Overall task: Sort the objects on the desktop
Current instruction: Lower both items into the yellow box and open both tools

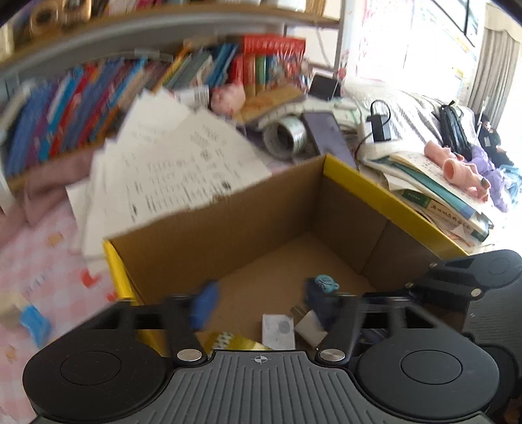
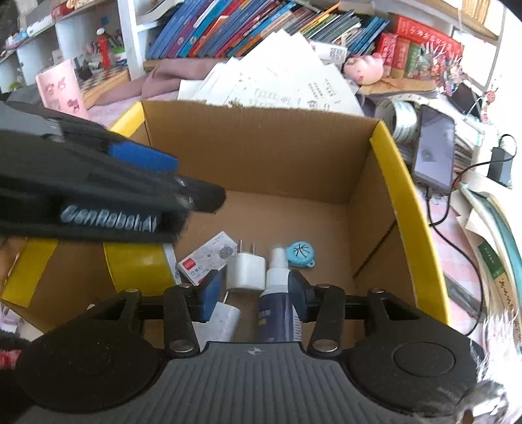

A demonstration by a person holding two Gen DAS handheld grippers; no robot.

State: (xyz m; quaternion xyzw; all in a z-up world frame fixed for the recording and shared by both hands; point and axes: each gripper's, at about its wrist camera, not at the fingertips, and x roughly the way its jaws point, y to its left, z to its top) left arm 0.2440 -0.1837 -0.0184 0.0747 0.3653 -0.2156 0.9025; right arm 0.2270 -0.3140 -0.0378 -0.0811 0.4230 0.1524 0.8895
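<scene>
Books and loose papers (image 1: 169,163) crowd the desk beyond a cardboard box (image 1: 385,192). Left wrist view: left gripper (image 1: 261,300) hangs released above the box floor. Right wrist view: right gripper (image 2: 253,298) spread, empty, with a spray bottle (image 2: 277,293) between its fingers, a plug (image 2: 245,270) and small carton (image 2: 208,259) just ahead.

Your left wrist view smeared by motion blur, window (image 1: 407,42) glare blown out upper right, your right wrist view sharper, evenly daylit, fisheye bending bookshelf (image 2: 261,29) edges, corners vignetted dark
</scene>
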